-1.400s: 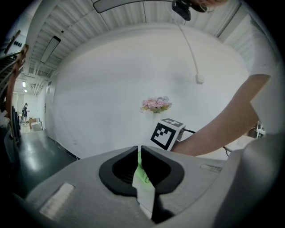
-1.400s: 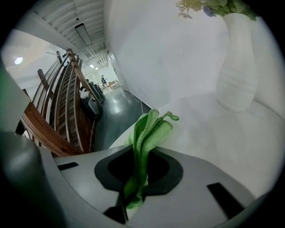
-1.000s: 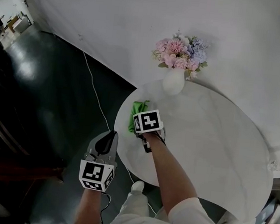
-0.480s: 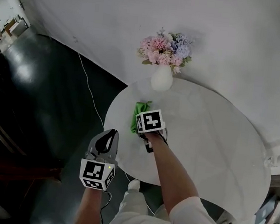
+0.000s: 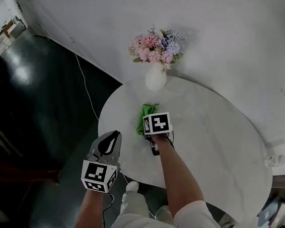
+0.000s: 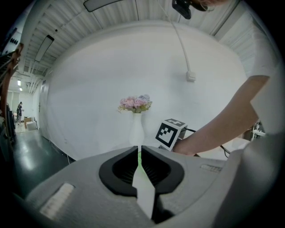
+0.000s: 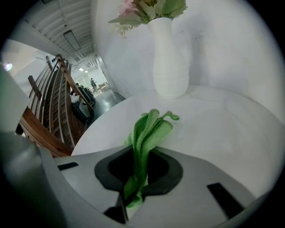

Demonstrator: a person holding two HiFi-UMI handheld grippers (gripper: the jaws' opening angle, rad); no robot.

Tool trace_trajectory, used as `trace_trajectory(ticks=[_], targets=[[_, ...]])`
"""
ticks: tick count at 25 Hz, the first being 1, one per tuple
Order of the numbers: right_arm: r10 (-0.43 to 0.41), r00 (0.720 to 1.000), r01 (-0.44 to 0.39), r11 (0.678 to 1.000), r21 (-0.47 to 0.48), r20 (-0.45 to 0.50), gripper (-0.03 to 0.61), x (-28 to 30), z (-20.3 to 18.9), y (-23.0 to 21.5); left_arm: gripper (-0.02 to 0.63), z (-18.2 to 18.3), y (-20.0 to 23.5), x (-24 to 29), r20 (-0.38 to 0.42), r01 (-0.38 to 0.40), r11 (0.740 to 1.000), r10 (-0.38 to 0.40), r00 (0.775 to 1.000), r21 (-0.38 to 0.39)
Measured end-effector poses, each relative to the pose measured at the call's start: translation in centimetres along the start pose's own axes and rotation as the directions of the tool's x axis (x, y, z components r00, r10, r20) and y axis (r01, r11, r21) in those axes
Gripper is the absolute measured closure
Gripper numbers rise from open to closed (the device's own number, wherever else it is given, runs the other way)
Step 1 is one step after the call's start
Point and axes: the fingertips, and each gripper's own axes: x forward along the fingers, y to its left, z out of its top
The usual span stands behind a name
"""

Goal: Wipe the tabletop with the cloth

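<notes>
A green cloth [image 7: 149, 131] is bunched in folds between the jaws of my right gripper [image 7: 140, 167], which is shut on it. In the head view the cloth [image 5: 145, 115] lies on the left part of the round white tabletop [image 5: 215, 144], just ahead of the right gripper [image 5: 148, 127]. My left gripper [image 5: 110, 142] hangs off the table's left edge, above the dark floor. Its jaws are closed together with nothing between them [image 6: 139, 160].
A white vase [image 5: 155, 79] with pink and purple flowers [image 5: 156, 42] stands at the table's far left rim, just beyond the cloth; it also shows in the right gripper view, the vase [image 7: 170, 62]. A white cable [image 5: 86, 92] runs across the dark floor. A white wall curves behind.
The head view has shifted, so the table and vase sit further left in it. My right gripper still holds the cloth at the same spot on the table. The left gripper has stayed put.
</notes>
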Motion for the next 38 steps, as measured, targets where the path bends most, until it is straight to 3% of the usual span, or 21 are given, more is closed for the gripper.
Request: trace_trajectory(ticks=[38], targets=[[-0.089, 0.996, 0.089, 0.991, 0.1, -0.003, 0.532, -9.2, -7.2, -14.0, 0.592, 0.8, -15.2, 2.6, -0.037, 0.139, 0.987, -0.137, 0.99, 0.074]])
